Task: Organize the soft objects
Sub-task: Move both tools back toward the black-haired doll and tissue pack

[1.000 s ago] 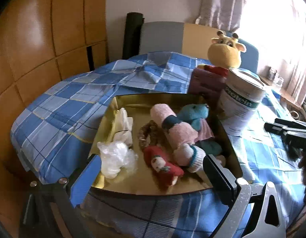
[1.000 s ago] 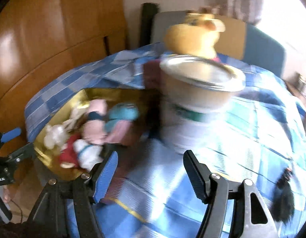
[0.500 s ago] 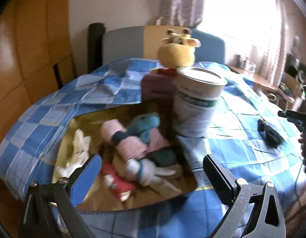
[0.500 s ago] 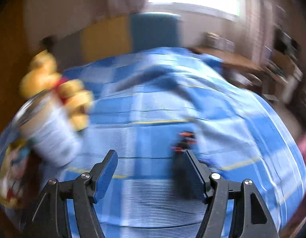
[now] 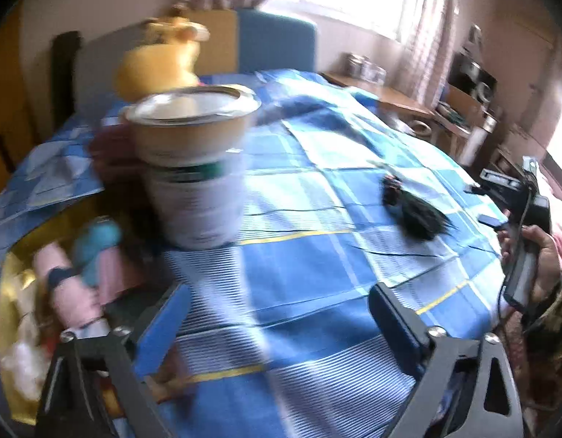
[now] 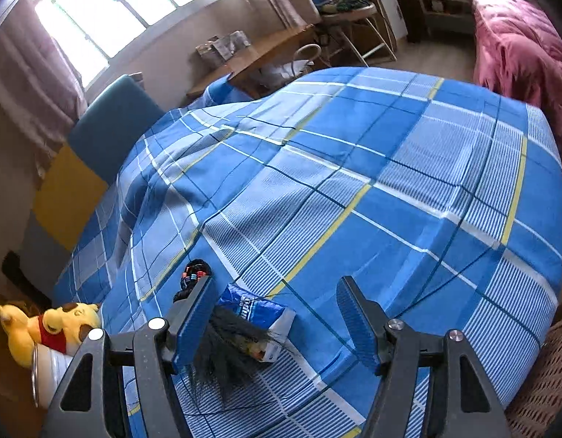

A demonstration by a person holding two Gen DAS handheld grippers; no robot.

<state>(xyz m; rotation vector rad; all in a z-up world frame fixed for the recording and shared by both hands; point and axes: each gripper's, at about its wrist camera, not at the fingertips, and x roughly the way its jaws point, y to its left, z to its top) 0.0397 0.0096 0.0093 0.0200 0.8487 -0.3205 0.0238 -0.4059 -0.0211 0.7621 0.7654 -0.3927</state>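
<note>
Two wrist views look over a bed or table covered in a blue checked cloth [image 6: 353, 168]. In the left wrist view, which is blurred, the left gripper [image 5: 277, 314] sits at the bottom of the frame with its jaws wide apart and nothing between them; they have just been closing a little. At the left edge a gold tray [image 5: 5, 292] holds several soft toys [image 5: 76, 273], pink, teal and white. Just right of the tray stands a tall tin can [image 5: 193, 168], with a yellow plush toy [image 5: 157, 62] behind it in the upper left. A black tasselled hair piece [image 5: 415, 211] lies on the cloth right of centre, well apart from the tray. At the right edge a hand [image 5: 543, 255] grips the other tool. In the right wrist view, the right gripper [image 6: 277, 317] fills the bottom centre, jaws apart and clamped on nothing. The hair piece lies at its left finger, with a blue and white packet [image 6: 259, 314] between the fingers on the cloth.
</note>
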